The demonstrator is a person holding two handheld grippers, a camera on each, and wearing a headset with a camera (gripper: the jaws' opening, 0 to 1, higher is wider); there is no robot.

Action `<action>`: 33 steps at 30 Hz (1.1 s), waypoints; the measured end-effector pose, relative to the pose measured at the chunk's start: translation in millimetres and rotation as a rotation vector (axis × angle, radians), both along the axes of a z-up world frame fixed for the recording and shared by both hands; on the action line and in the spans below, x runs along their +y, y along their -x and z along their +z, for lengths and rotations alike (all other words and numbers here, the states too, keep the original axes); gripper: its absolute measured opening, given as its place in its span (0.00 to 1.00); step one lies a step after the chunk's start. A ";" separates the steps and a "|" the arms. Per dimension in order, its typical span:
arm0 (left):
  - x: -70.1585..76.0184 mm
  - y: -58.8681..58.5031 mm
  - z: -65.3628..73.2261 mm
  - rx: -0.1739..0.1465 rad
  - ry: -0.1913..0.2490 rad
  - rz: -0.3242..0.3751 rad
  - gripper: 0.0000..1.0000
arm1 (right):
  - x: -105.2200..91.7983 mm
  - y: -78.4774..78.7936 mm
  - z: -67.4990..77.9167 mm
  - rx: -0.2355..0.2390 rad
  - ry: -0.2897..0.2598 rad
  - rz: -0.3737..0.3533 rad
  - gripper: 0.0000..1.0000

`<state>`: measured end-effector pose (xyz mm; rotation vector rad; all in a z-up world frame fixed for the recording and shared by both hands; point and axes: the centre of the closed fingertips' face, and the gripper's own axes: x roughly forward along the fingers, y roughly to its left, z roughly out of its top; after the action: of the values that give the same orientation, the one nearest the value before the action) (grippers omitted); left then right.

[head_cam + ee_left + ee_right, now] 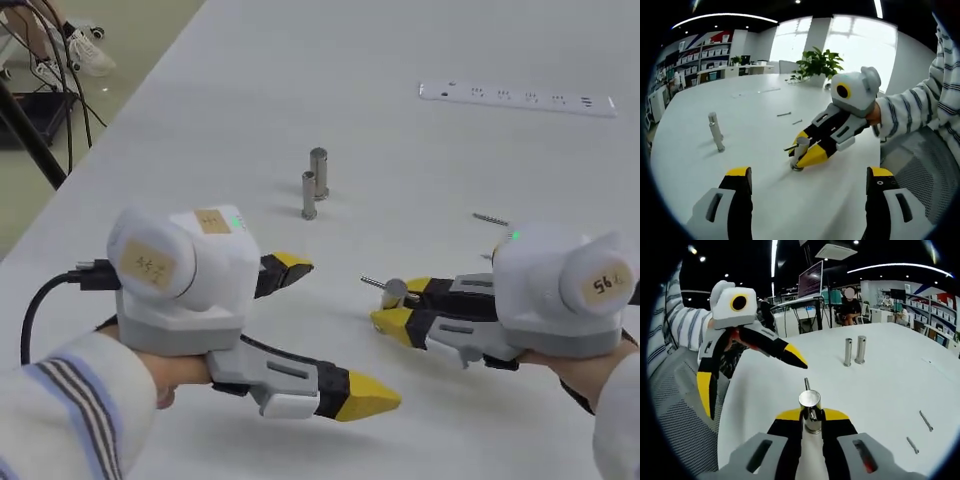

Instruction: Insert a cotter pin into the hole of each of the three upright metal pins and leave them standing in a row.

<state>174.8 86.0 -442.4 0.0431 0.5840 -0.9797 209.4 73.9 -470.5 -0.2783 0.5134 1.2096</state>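
While the left gripper (330, 330) hovers over the white table (200, 120) with its jaws spread wide and nothing between them, the right gripper (390, 305) has its yellow-tipped jaws closed on a metal pin (810, 400). That pin stands between the jaw tips, just in front of the left gripper, and its foot appears to rest on the table. A thin cotter pin (372, 283) sticks out sideways near its top; it seems to pass through the hole, though the view is too small to be sure. Farther back, two other metal pins (318, 172) stand upright just beside each other. Loose cotter pins (926, 420) lie on the table to the right, and a power strip (517, 98) lies at the far edge.
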 end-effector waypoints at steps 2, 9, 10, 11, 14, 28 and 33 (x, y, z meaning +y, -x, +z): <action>0.7 1.0 -1.1 0.008 0.002 0.001 0.94 | 0.7 0.1 0.5 -0.011 0.005 0.025 0.08; 4.3 1.8 -2.8 0.016 0.004 0.011 0.94 | 6.3 -5.9 0.8 -0.030 0.040 0.106 0.08; 5.1 1.4 -2.7 0.017 0.005 0.015 0.94 | 7.6 -7.2 0.7 -0.032 0.042 0.113 0.08; 5.7 1.2 -2.6 0.017 0.006 0.018 0.94 | 9.6 -9.5 0.8 -0.033 0.046 0.125 0.08; 8.1 0.4 -2.5 0.019 0.008 0.027 0.94 | 14.7 -16.1 1.9 -0.030 0.047 0.140 0.08; 19.6 -5.1 -3.4 0.028 0.018 0.067 0.94 | 31.4 -40.8 2.9 -0.038 0.037 0.178 0.08; 21.2 -6.5 -3.6 0.023 0.004 0.070 0.94 | 32.0 -39.7 0.4 -0.027 0.026 0.185 0.08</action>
<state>181.3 107.2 -446.0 0.0077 0.6009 -0.9140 249.1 105.9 -470.1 -0.3704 0.4883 1.3770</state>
